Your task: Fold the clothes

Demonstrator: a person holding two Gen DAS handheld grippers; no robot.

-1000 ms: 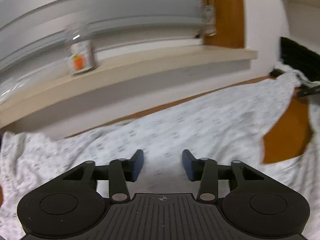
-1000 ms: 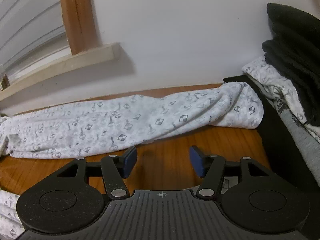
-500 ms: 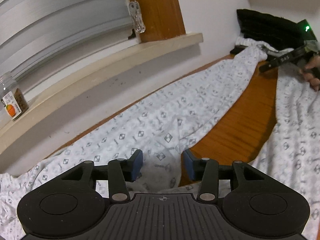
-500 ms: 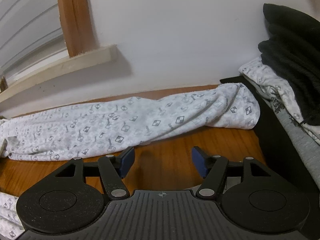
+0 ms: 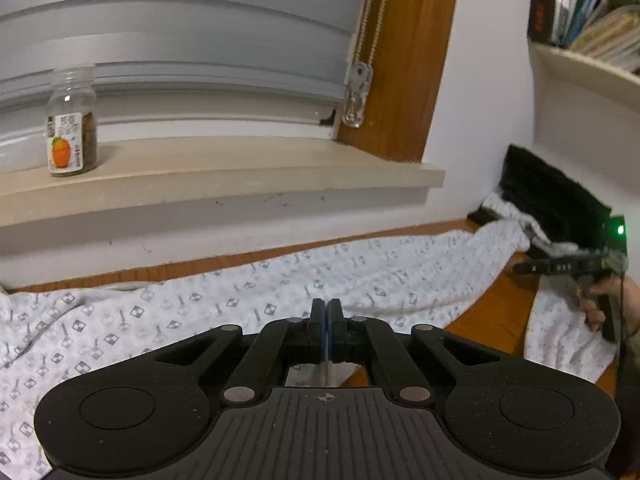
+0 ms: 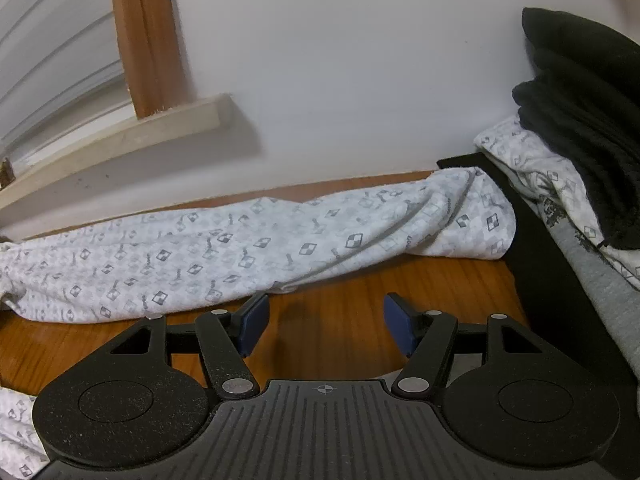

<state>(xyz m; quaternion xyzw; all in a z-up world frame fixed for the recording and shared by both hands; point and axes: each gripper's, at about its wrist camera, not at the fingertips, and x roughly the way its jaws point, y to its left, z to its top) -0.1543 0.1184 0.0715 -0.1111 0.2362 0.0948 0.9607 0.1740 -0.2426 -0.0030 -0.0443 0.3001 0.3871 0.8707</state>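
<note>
The left hand-held gripper [image 5: 325, 322] is clenched on the pants [image 5: 240, 300] (right [image 6: 322, 326] released); lift slowly, keeping the fabric taut.

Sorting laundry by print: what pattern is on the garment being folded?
White garment with small grey diamond checks; right wrist view shows it best.

Dim, even indoor light, soft shadows, strong fisheye bending at edges, slightly grainy

The wooden counter [image 6: 340, 320] runs along the white wall. A white patterned garment [image 6: 248, 248] lies spread across it, one long part stretched beside the wall. At the counter's right end, a stack of folded clothes [image 6: 580, 184] sits on a black slab [image 6: 536, 264].
</note>
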